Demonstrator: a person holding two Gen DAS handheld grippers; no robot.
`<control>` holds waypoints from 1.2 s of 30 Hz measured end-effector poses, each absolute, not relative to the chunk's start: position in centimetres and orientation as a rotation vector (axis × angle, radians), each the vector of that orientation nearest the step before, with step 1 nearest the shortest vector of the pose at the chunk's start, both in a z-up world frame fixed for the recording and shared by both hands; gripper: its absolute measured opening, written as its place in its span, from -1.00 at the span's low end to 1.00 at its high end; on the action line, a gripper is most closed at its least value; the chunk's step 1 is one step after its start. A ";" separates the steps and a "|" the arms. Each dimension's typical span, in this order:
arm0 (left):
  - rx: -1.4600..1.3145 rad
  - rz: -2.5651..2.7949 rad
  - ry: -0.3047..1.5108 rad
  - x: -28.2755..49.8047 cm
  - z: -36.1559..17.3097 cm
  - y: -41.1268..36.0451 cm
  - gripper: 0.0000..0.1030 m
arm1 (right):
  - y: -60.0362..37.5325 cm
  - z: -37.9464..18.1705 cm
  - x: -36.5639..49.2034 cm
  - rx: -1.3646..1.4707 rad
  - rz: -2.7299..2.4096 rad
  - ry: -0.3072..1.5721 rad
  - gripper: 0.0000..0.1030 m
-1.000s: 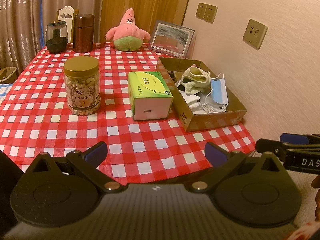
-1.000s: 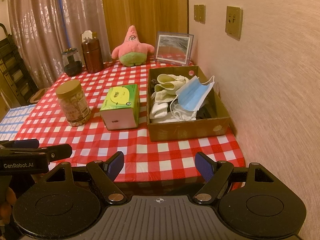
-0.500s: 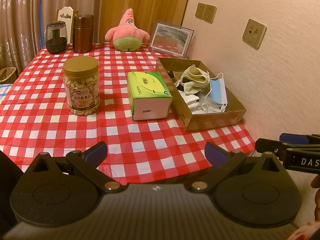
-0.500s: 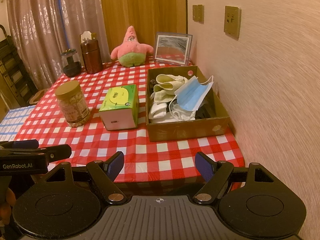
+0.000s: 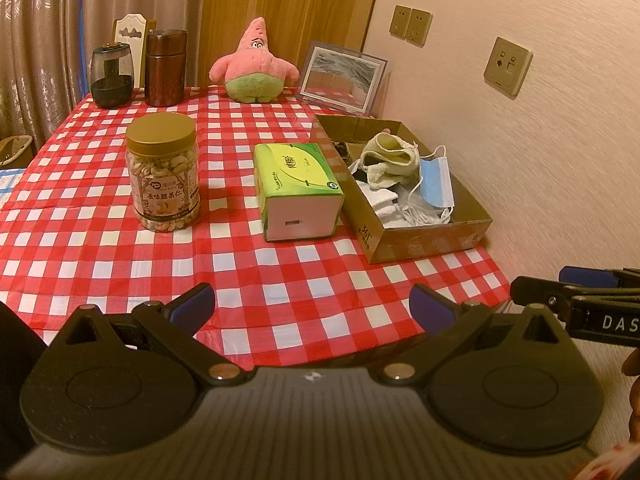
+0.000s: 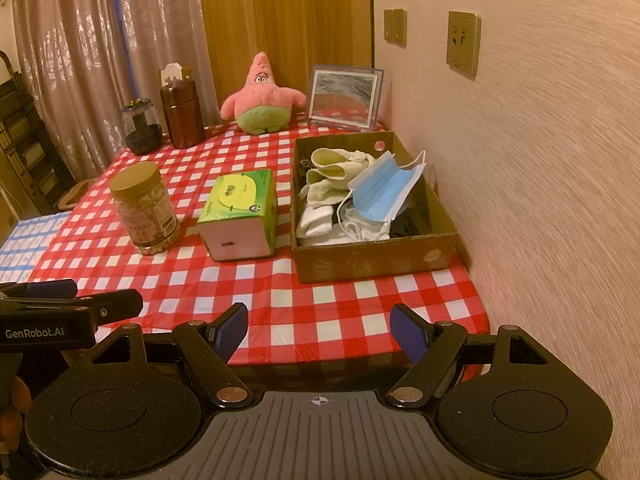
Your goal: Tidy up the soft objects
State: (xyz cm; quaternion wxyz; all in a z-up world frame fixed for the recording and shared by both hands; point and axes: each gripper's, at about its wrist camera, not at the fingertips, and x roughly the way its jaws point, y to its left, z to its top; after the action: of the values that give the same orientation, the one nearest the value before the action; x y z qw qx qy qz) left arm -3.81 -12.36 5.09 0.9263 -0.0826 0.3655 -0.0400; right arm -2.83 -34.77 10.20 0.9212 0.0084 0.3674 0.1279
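Note:
A brown cardboard box (image 6: 360, 258) (image 5: 424, 240) stands on the right of the checkered table. It holds a blue face mask (image 6: 382, 190) (image 5: 438, 182), yellow cloth (image 6: 332, 172) (image 5: 390, 160) and white socks (image 6: 318, 220). A pink star plush (image 6: 262, 98) (image 5: 254, 70) sits at the table's far edge. My left gripper (image 5: 312, 308) is open and empty above the table's near edge. My right gripper (image 6: 319, 328) is open and empty above the near edge, in front of the box.
A green tissue box (image 6: 240, 212) and a jar of nuts (image 6: 144, 208) stand mid-table. A brown canister (image 6: 182, 114), a dark glass jar (image 6: 140, 128) and a framed picture (image 6: 344, 98) line the far edge. A wall (image 6: 540, 160) runs along the right.
Both views have shifted very slightly; the grippers stay open and the objects have not moved.

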 end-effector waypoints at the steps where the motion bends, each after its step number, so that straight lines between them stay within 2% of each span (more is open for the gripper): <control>1: -0.169 -0.082 0.749 -3.8 5.1 -12.4 1.00 | -34.8 10.2 -2.9 0.018 0.262 0.754 0.51; 36: -0.165 -0.102 0.744 -4.0 5.1 -12.5 1.00 | -34.8 10.2 -2.9 0.021 0.262 0.757 0.51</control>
State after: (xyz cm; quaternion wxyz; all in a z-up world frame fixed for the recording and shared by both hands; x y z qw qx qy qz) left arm -3.99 -12.50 5.15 0.9271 -0.0803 0.3628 -0.0499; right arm -2.93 -34.84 10.18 0.9208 0.0100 0.3684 0.1276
